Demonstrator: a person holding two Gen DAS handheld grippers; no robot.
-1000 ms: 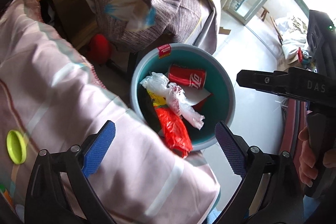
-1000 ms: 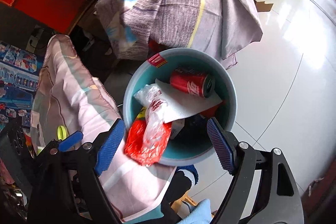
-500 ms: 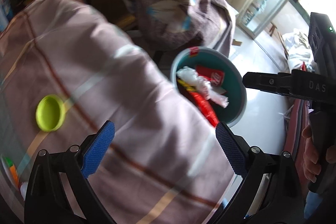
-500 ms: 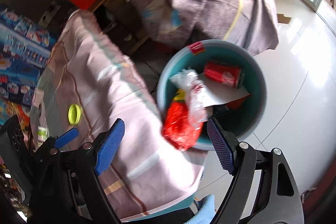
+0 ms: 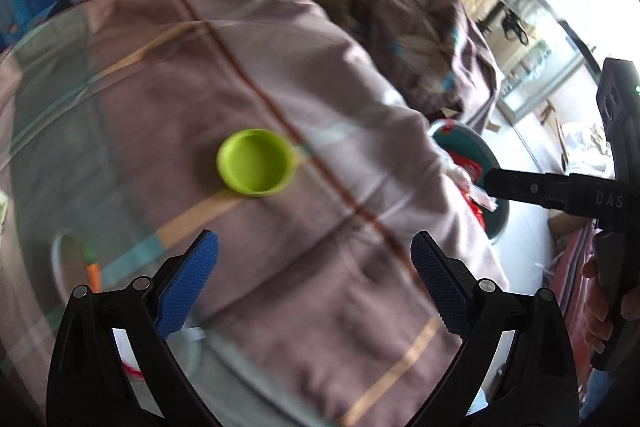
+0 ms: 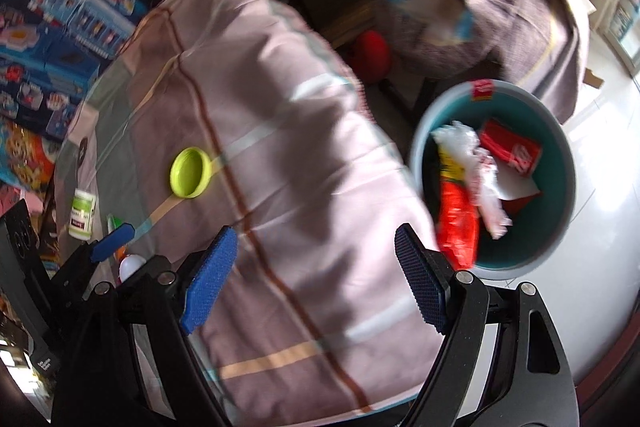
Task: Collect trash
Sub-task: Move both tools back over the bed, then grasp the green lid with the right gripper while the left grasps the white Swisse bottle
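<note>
Lettering is scarce and mostly smeared by blur: the side of the right gripper (image 5: 496, 183), seen from the left camera, carries the raised letters "DAS", and the red can (image 6: 510, 149) in the bin shows a white script logo too blurred to read. A red sticker (image 6: 482, 90) on the bin rim has pale print that cannot be made out, and a small white jar (image 6: 82, 213) near the table edge wears a green and dark label whose words are too small to tell.

The teal bin (image 6: 560, 227) stands on the pale floor just beside the cloth-covered table (image 6: 280, 187). Inside it lie the can, a red wrapper (image 6: 458, 223) leaning over the near rim, a crumpled clear bag (image 6: 478, 167) and a white paper (image 6: 516, 189).

A lime green cap (image 5: 256, 163) lies open side up on the pink striped cloth, well apart from the bin, ahead of the left gripper (image 5: 314, 275) and touching neither blue pad. The left gripper's fingers stand wide apart over bare cloth with nothing between them. The right gripper's fingers are likewise spread wide and empty above the cloth. A hand (image 5: 600, 307) grips the right gripper's handle at the right edge of the left view
</note>
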